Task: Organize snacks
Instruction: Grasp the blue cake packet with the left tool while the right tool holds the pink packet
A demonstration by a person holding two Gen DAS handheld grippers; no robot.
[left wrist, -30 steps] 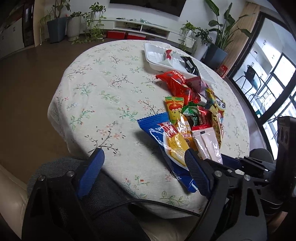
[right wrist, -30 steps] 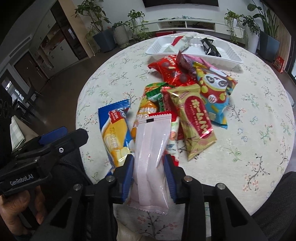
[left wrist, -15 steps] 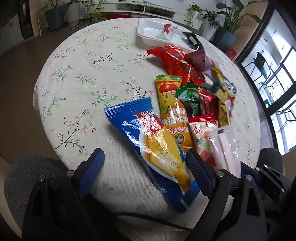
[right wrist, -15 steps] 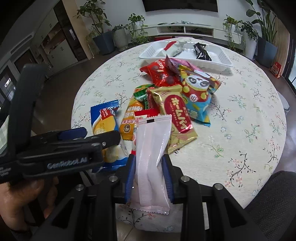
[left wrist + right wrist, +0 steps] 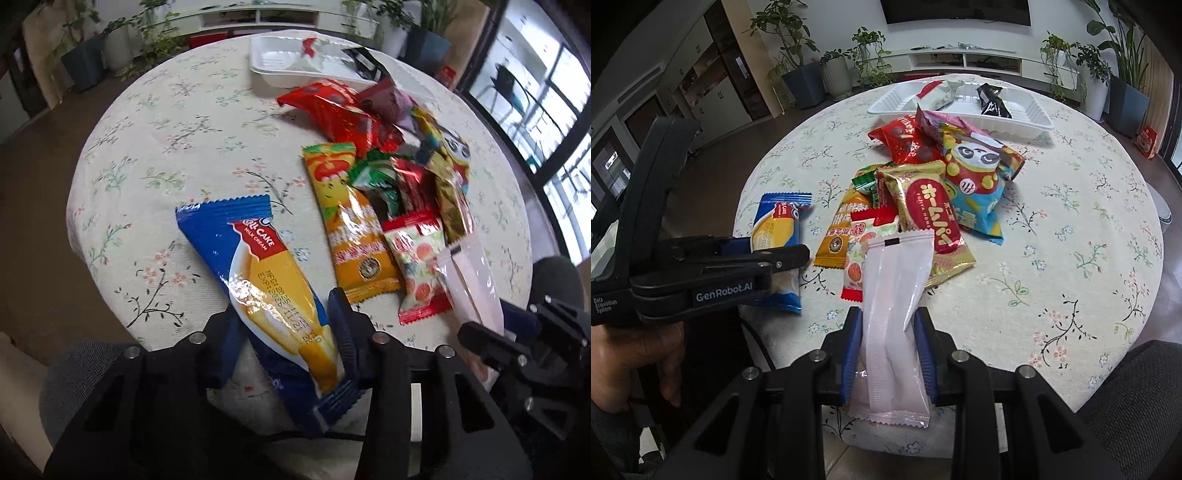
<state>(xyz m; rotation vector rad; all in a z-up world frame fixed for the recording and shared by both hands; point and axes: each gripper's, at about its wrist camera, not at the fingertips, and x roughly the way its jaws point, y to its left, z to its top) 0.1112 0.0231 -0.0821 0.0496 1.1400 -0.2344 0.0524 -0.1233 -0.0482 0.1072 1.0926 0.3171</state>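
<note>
- Nearest: your right gripper (image 5: pixel 888 345) is clamped on the lower half of a pale pink packet (image 5: pixel 895 295), whose upper end lies over the near edge of the snack pile.
- Beside it: your left gripper (image 5: pixel 284 325) has its blue pads closed against the sides of the blue roll-cake packet (image 5: pixel 258 266). The packet's near end overhangs the table edge; its far end rests on the floral tablecloth (image 5: pixel 184 122).
- Middle ground: the unsorted pile holds an orange packet (image 5: pixel 351 229), a gold-and-red wafer packet (image 5: pixel 929 214) and a panda packet (image 5: pixel 975 173), overlapping one another.
- Far side: the white tray (image 5: pixel 1015 122) stands beyond the pile and already contains a red-and-white packet (image 5: pixel 934 94) and a black packet (image 5: pixel 991 101).
- Step in hand, judged: both packets are gripped and not yet carried; sorting is at an early stage.
- Next move, judged: lift each packet clear of the pile and carry it over to the tray. Keep the grip light, since the soft wrappers may crumple or slip.
</note>
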